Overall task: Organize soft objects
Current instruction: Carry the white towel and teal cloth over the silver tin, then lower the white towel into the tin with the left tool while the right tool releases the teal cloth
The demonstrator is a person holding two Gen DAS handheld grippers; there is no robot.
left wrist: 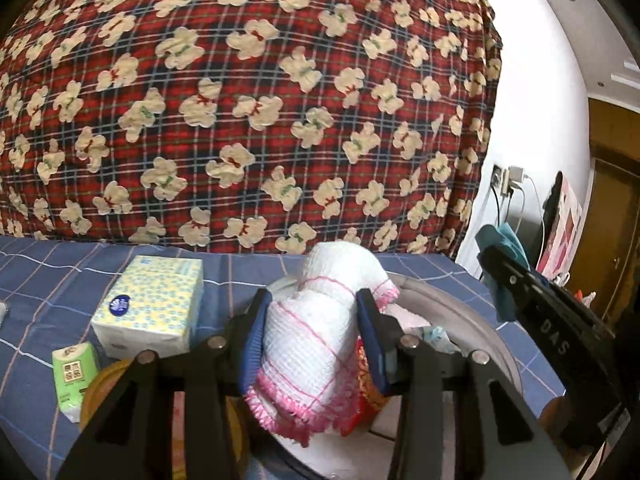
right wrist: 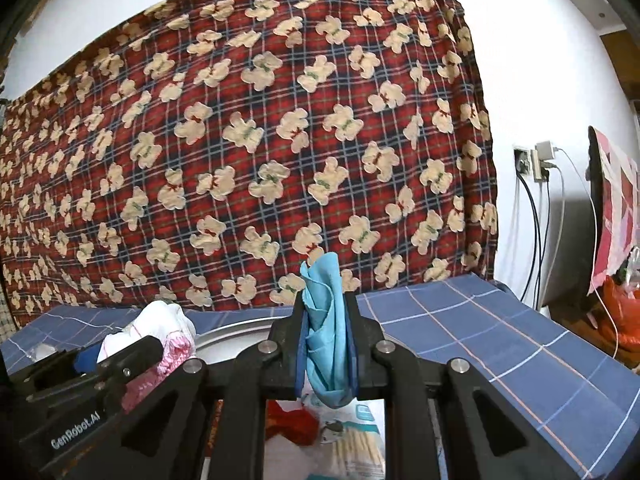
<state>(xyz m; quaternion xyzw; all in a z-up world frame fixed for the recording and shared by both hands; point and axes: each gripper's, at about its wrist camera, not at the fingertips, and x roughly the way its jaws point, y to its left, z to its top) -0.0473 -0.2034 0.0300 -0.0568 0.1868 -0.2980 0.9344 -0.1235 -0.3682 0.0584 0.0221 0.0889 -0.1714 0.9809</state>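
Both views are evenly lit by soft indoor light, bright enough to show colours clearly. The white wall (left wrist: 532, 92) on the right is nearly blown out, with little surface detail, and it is equally washed out in the right wrist view (right wrist: 536, 80). Shadows are faint and diffuse. Fisheye distortion is strong: the bear-patterned blanket (left wrist: 248, 100) bulges like a dome and straight lines on the blue checked cloth (right wrist: 480, 332) curve toward the edges. The corners fall into black vignette. The near black frames at the bottom look soft and dark, and the far right clutter is slightly blurred.
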